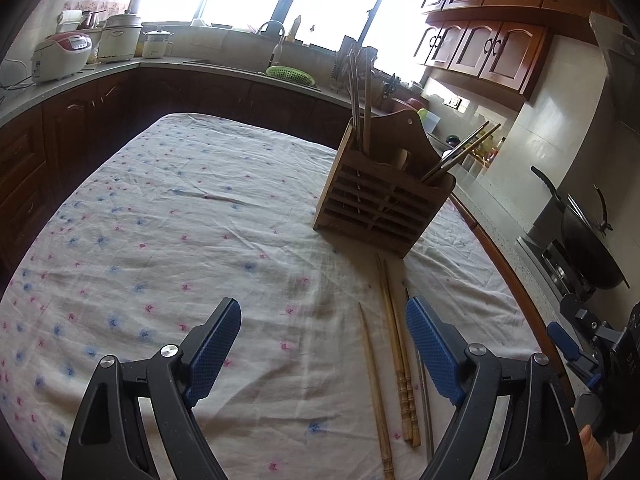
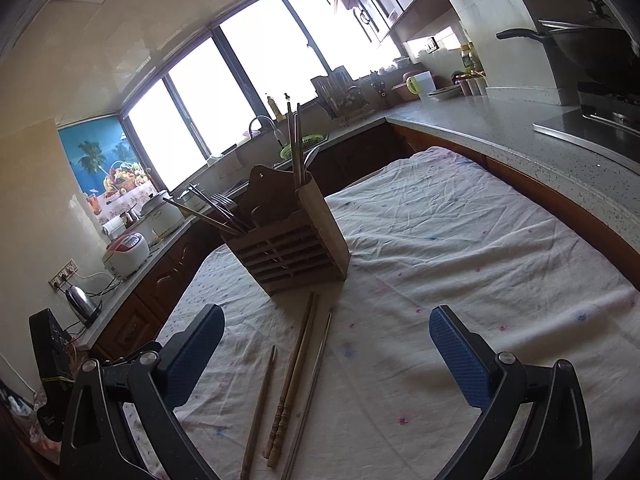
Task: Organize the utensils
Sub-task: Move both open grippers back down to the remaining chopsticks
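Jaws wide on both grippers (nothing held); chopsticks (image 2: 298, 376) near holder (image 2: 288, 248).

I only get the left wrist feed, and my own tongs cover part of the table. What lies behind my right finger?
Observer: One metal chopstick, flat on the cloth beside the wooden pair, on the side away from the single wooden chopstick.
Operator: Are the right tongs free to take it?
Observer: Yes. The right tongs are wide open and hold nothing.
Operator: Is anything besides chopsticks in the holder?
Observer: What look like a fork's tines show in the wooden holder, in the compartment with the leaning chopsticks.
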Demonstrator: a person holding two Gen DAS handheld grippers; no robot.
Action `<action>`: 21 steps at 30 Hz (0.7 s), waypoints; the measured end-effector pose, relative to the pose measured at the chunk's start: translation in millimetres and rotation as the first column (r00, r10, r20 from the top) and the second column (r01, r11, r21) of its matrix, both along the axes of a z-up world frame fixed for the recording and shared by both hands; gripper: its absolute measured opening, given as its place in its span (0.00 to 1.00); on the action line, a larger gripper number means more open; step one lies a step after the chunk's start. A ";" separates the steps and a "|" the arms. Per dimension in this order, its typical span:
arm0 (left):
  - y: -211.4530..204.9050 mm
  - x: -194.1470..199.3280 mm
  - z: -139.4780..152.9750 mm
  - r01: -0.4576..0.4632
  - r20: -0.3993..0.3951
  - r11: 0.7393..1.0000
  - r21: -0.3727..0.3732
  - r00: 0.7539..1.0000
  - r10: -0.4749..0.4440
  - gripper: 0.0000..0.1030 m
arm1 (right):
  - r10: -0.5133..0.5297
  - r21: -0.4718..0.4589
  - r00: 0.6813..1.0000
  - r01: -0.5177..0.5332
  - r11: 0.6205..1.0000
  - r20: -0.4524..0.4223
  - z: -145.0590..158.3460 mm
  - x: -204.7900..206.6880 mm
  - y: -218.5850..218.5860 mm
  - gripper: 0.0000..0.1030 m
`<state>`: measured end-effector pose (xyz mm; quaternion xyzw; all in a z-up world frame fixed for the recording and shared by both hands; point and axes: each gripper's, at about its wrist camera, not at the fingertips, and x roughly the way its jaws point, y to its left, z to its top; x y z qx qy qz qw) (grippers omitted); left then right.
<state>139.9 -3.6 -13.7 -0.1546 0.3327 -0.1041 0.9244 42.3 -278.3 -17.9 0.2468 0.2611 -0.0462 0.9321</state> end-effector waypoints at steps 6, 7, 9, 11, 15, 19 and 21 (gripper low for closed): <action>-24.0 22.8 -12.4 0.065 -0.076 0.997 0.050 0.995 -0.061 0.80 | -0.016 0.015 1.000 0.016 1.000 -0.018 -6.3 1.9 -5.9 1.00; -28.2 26.2 -14.7 0.078 -0.087 0.995 0.060 0.994 -0.072 0.79 | -0.014 0.019 1.000 0.015 1.000 -0.023 -7.5 3.4 -7.3 1.00; -37.9 36.0 -18.5 0.102 -0.108 0.991 0.086 0.990 -0.092 0.75 | -0.012 0.026 0.999 0.013 1.000 -0.034 -10.0 6.2 -9.5 1.00; -48.6 46.4 -24.1 0.128 -0.130 0.986 0.111 0.985 -0.114 0.68 | -0.014 0.028 0.999 0.015 0.999 -0.040 -11.7 8.3 -11.3 0.99; -69.5 68.2 -38.7 0.189 -0.186 0.973 0.131 0.969 -0.164 0.49 | -0.020 0.032 0.998 0.021 0.999 -0.054 -15.2 12.4 -14.6 0.95; -82.3 83.9 -54.6 0.241 -0.237 0.961 0.133 0.950 -0.205 0.27 | -0.020 0.034 0.996 0.023 0.999 -0.090 -22.6 19.7 -17.0 0.83; -83.5 83.8 -55.5 0.247 -0.222 0.954 0.172 0.953 -0.207 0.17 | -0.016 0.034 0.993 0.020 0.999 -0.118 -27.2 24.3 -17.0 0.72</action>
